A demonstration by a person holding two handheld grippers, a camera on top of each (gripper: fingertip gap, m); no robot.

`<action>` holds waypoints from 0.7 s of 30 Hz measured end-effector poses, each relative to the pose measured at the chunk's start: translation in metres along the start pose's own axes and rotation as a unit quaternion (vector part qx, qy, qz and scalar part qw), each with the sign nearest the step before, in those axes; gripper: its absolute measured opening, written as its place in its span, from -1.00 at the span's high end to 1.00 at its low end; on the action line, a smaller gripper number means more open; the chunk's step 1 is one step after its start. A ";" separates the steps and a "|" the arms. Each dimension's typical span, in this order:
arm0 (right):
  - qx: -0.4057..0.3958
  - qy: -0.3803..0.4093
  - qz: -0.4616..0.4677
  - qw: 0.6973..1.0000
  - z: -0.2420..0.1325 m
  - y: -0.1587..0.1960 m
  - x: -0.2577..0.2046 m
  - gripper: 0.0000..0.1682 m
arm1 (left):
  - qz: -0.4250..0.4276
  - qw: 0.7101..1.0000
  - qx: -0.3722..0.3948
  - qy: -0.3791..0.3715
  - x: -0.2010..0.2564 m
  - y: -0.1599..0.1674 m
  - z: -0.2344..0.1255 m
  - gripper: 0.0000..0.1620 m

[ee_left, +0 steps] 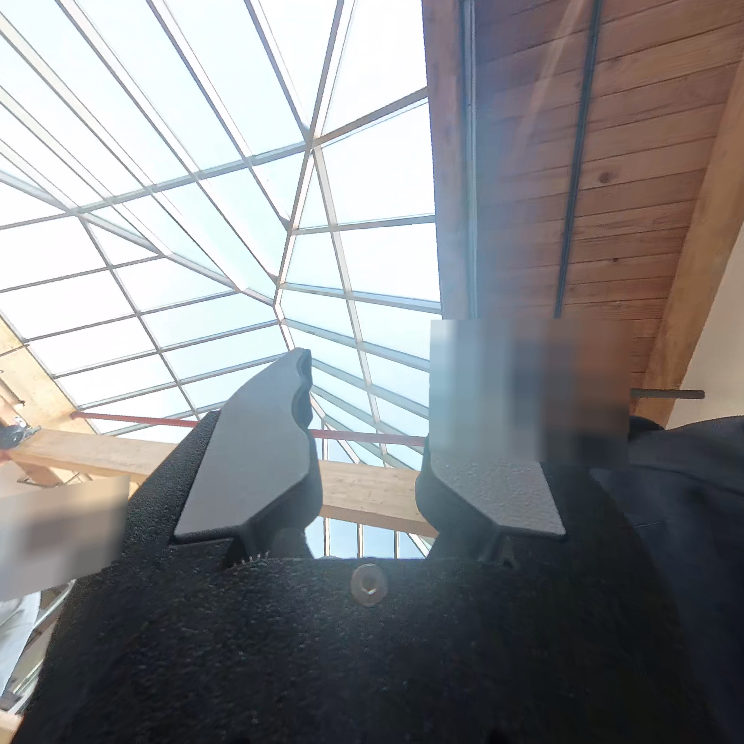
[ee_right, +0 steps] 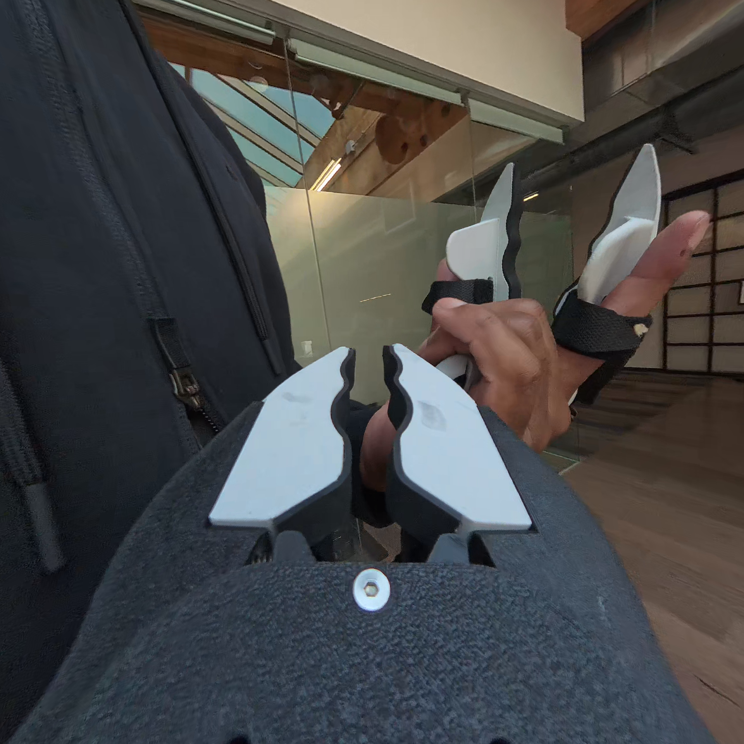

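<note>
Your left gripper (ee_left: pixel 374 382) points up toward the roof. Its body is black plastic with a rough, grainy surface, and a small metal screw (ee_left: pixel 367 591) sits in the middle of it. The two fingers are flat grey plates with wavy black inner edges; they stand wide apart and nothing is between them. The tip of the finger on the right of this view is hidden behind a blurred patch, so I can only judge the gap from the lower parts. Just beside this gripper is a dark jacket (ee_left: pixel 684 523). Farther away a pale wooden beam (ee_left: pixel 362 495) crosses, with a thin red bar (ee_left: pixel 161 420) over it. Far above is a glass roof (ee_left: pixel 181 181) with thin metal frames, and a ceiling of brown wooden planks (ee_left: pixel 624 161).

Your right gripper (ee_right: pixel 368 356) has the same grainy black body and pale smooth plates with wavy black rubber edges. Its fingers are nearly closed, with only a narrow gap at the tips, and they hold nothing. On its left hangs the black jacket, with a zipper (ee_right: pixel 185 386). Just beyond the fingers is a hand (ee_right: pixel 503 362) that wears two white finger pieces (ee_right: pixel 495 249), tied on with black woven straps (ee_right: pixel 596 326). Behind it stands a frosted glass wall (ee_right: pixel 382 261), and a wooden floor (ee_right: pixel 664 503) goes off to the right.
</note>
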State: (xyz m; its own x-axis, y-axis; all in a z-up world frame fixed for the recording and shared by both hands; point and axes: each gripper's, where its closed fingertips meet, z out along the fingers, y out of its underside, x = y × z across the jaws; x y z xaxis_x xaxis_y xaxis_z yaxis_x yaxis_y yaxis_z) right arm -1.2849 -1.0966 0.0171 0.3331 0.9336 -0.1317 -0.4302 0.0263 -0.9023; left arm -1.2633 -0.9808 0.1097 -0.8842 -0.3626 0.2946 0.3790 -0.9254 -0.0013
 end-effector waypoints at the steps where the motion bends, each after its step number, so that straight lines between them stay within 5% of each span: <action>1: -0.002 -0.012 0.000 1.000 0.015 0.003 0.005 0.85 | 0.003 1.000 0.007 0.008 0.012 -0.017 -0.001 0.32; 9: -0.060 -0.049 0.028 0.997 0.074 0.033 0.079 0.76 | 0.089 0.994 0.069 -0.009 0.027 -0.134 -0.025 0.35; 14: -0.054 -0.091 0.060 0.993 0.095 0.040 0.147 0.72 | 0.209 0.975 0.020 -0.070 0.002 -0.187 -0.012 0.39; 21: 0.002 -0.181 0.064 0.981 0.126 -0.002 0.228 0.77 | 0.146 0.987 0.060 0.028 -0.007 -0.273 0.031 0.39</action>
State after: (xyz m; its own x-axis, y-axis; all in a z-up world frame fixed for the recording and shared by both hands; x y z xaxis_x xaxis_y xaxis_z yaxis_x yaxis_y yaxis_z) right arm -1.3139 -0.8391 0.0408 -0.0432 0.9951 -0.0891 -0.4519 -0.0990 -0.8865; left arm -1.3520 -0.7227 0.1375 -0.7446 -0.6205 0.2460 0.6468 -0.7617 0.0366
